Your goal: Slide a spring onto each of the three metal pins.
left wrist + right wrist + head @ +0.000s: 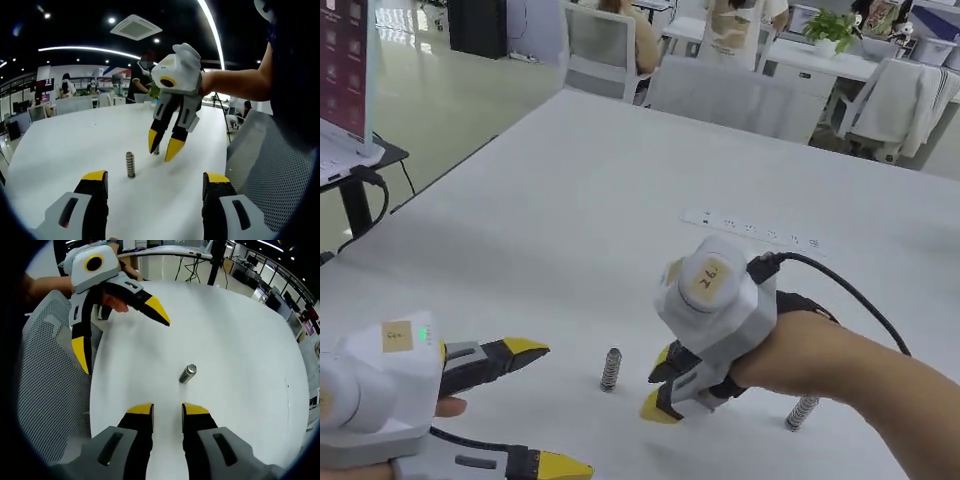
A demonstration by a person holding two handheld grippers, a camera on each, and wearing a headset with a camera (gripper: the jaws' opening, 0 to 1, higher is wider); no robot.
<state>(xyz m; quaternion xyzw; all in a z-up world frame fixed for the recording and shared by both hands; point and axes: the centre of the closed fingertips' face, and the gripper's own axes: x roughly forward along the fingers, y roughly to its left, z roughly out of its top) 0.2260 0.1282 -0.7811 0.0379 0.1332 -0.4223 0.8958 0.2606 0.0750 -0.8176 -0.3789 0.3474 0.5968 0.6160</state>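
Observation:
Two coiled metal springs stand upright on the white table (570, 200). One spring (610, 370) is between the grippers, also seen as the near spring (130, 164) and the spring (188, 373) just ahead of the right jaws. The other spring (801, 412) stands by the person's forearm; a second spring (157, 149) shows partly behind the right gripper's tips. My left gripper (545, 405) (155, 177) is open wide at the front left, nothing in it. My right gripper (658, 385) (167, 409) hovers just right of the near spring, jaws a little apart and empty.
A white power strip (750, 228) lies further back on the table. A black cable (840, 285) runs from the right gripper. A laptop (340, 80) sits on a stand at far left. Chairs (720, 95) and seated people are beyond the far edge. A mesh chair (55, 380) is near me.

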